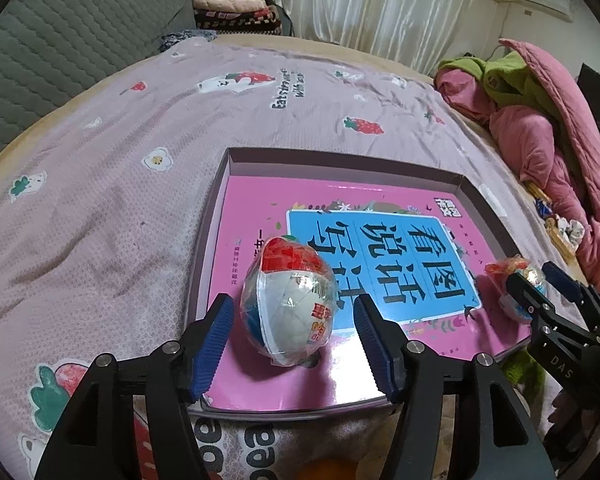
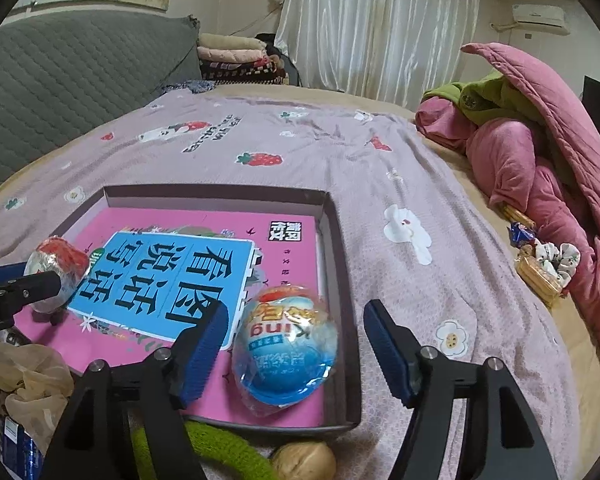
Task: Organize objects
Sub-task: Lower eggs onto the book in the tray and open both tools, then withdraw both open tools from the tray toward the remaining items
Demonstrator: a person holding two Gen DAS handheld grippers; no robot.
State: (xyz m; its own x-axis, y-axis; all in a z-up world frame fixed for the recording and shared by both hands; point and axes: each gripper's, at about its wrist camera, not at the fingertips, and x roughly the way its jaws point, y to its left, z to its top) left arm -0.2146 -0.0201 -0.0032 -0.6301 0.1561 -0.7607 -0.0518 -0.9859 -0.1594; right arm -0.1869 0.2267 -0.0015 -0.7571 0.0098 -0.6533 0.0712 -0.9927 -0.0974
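Lilac bedding (image 1: 112, 184) printed with strawberries is spread across both views, with a shallow cardboard tray (image 1: 340, 162) at lower centre holding a pink book (image 1: 260, 376). On the book, a red-and-white wrapped egg toy (image 1: 286, 296) is seen between the parted pads of the left gripper (image 1: 294, 340), untouched. A blue wrapped egg toy (image 2: 286, 344) lies likewise between the spread jaws of the right gripper (image 2: 294, 350), unheld.

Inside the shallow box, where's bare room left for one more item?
Free: far half of the pink book cover, up to the shallow cardboard box back wall. Crowded: near edge, red-and-white wrapped egg between the open left gripper, blue wrapped egg between the open right gripper.
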